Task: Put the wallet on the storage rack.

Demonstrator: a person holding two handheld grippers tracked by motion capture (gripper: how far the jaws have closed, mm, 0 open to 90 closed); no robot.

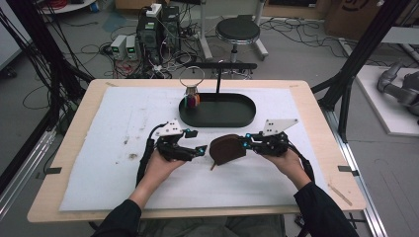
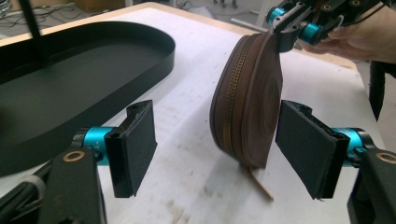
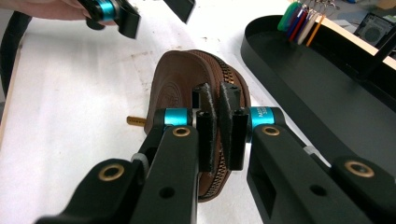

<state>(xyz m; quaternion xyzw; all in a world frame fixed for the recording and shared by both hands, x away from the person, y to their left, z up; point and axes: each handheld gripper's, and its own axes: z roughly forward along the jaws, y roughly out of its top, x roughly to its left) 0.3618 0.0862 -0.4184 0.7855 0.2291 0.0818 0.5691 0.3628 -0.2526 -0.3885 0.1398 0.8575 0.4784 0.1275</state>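
Observation:
A round brown zip pouch [image 1: 227,149] stands on its edge on the white mat, its brass zipper facing up and toward the tray. My right gripper [image 1: 243,142] is shut on the pouch's rim beside the zipper, seen close in the right gripper view [image 3: 218,109]. My left gripper [image 1: 201,150] is open just left of the pouch. In the left gripper view the pouch [image 2: 247,98] stands ahead between the wide-apart jaws [image 2: 222,144], closer to the right pad and touching neither. A tan zipper pull [image 2: 259,182] lies on the mat under the pouch.
A black oval tray [image 1: 217,116] with an upright post sits behind the pouch. A bunch of coloured key tags [image 1: 191,98] hangs on a wire ring at its left end. The white mat [image 1: 99,148] covers most of the wooden table.

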